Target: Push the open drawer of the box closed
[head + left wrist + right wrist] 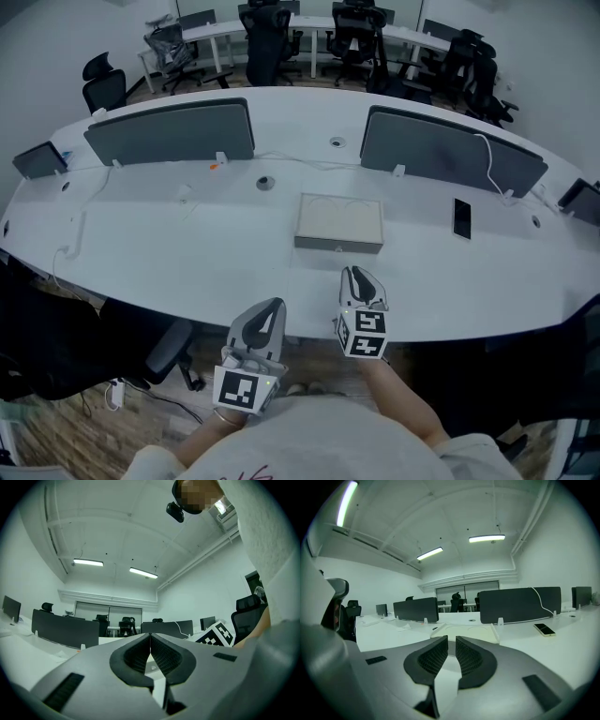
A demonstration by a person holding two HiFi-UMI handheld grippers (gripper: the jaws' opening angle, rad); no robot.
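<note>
White office table (187, 253) is shown, box (339, 220) lying mid-table, beyond both grippers. Left gripper (273, 306) is pressed shut, right gripper (355, 273) barely parted, empty. Likely light and slidable: its near drawer front (339, 245) is best pushed squarely.

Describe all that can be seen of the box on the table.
The box is low, flat and rectangular, pale beige, with a darker front face that shows a small spot, perhaps a knob. Faint curved lines mark its top. It lies flat near the middle of the table, front toward the near edge. Nothing but the table touches it.
</note>
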